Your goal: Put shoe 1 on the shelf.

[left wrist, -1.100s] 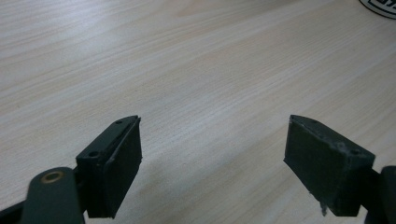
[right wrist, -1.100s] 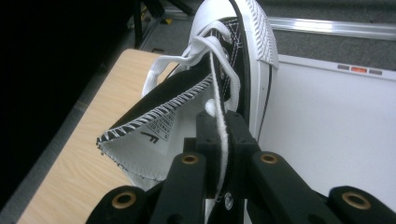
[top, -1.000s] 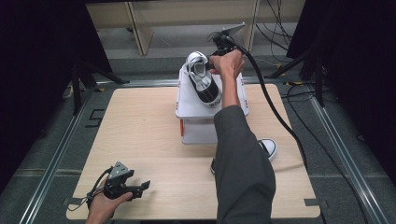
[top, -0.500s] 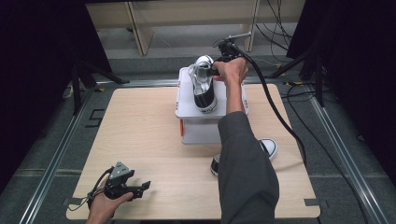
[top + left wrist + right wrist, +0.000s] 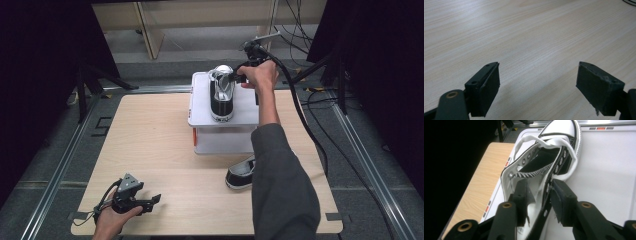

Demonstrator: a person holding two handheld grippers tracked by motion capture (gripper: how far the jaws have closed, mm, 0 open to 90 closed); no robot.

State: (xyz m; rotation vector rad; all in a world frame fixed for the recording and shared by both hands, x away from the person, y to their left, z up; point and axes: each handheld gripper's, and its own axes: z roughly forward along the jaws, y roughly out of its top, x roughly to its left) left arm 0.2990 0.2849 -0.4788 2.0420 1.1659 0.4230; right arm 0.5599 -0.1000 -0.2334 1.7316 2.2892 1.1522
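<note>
Upper centre of the high view, a black canvas shoe [image 5: 221,93] lies lengthwise on a white box [image 5: 202,116], toe toward the bottom. The right gripper [image 5: 539,195] pinches its collar; the left gripper [image 5: 537,86] gapes wide above the woodgrain table [image 5: 529,32].

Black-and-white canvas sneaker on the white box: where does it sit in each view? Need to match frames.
High view: the black-and-white canvas sneaker lies top centre, on the white plastic box, with the right hand-held gripper at its opening.
Left gripper view: not in it; bare light wooden table between the open jaws.
Right gripper view: centre, jaws closed on its side wall.
Shared landmark: the light wooden table.
</note>
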